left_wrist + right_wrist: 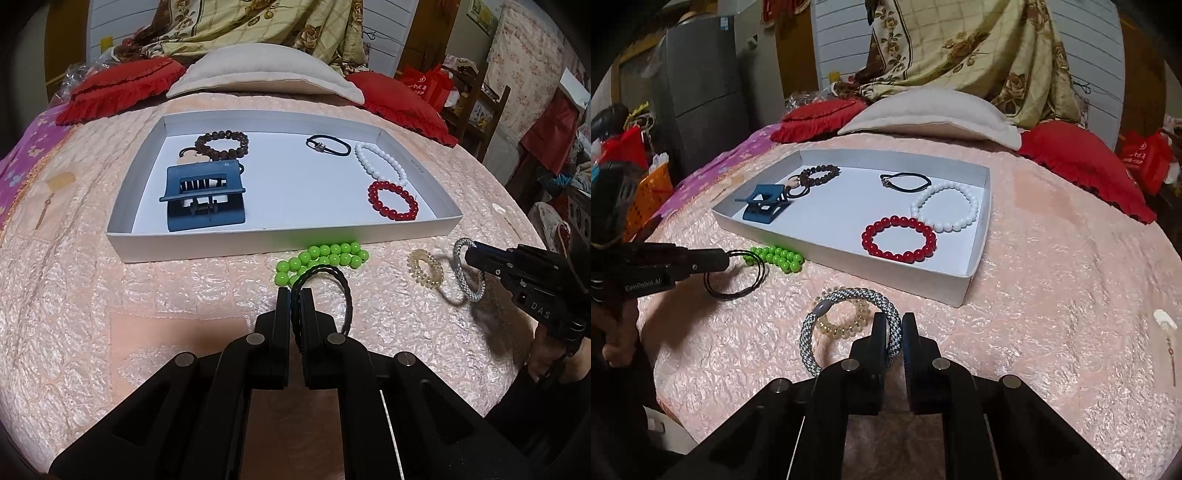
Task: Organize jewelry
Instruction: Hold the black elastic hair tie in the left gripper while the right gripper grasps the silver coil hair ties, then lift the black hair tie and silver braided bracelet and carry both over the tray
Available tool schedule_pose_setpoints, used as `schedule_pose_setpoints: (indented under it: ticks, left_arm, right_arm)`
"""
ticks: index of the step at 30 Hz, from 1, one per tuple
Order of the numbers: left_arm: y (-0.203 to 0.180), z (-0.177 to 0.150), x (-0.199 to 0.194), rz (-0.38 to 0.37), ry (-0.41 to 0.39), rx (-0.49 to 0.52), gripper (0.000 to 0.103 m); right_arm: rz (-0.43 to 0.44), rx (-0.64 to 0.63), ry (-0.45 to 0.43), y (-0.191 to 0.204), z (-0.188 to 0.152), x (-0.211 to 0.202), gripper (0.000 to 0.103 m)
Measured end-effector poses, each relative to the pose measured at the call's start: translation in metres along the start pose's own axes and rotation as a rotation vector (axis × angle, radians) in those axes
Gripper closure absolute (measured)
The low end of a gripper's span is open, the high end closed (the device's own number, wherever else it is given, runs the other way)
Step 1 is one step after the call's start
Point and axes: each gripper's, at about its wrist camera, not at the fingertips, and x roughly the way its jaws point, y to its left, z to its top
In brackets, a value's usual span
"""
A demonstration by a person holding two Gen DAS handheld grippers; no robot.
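Note:
A white tray (122, 206) on the pink bed cover holds a blue hair claw (203, 195), a brown bead bracelet (221, 144), a black hair tie (328, 145), a white bead bracelet (380, 162) and a red bead bracelet (393, 199). My left gripper (294, 295) is shut on a black braided hair band (338, 288), in front of a green bead bracelet (321, 260). My right gripper (894, 321) is shut on a silver braided bracelet (846, 295), lifted over a clear spiral hair tie (846, 325). The right gripper also shows in the left wrist view (467, 254).
A beige pillow (258, 75) and red cushions (122, 88) lie behind the tray. A patterned quilt (266, 26) is heaped at the back. An orange basket (650, 192) stands off the bed's left side.

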Motion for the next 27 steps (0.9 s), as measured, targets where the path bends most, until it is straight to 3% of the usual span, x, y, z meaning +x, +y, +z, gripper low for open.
schedule_pose_setpoints:
  ticks: [27]
  left_arm:
    - [-0.0033, -0.0009, 0.005, 0.011, 0.008, 0.01, 0.1]
  right_arm:
    - [-0.02, -0.015, 0.026, 0.0015, -0.0028, 0.0042, 0.095]
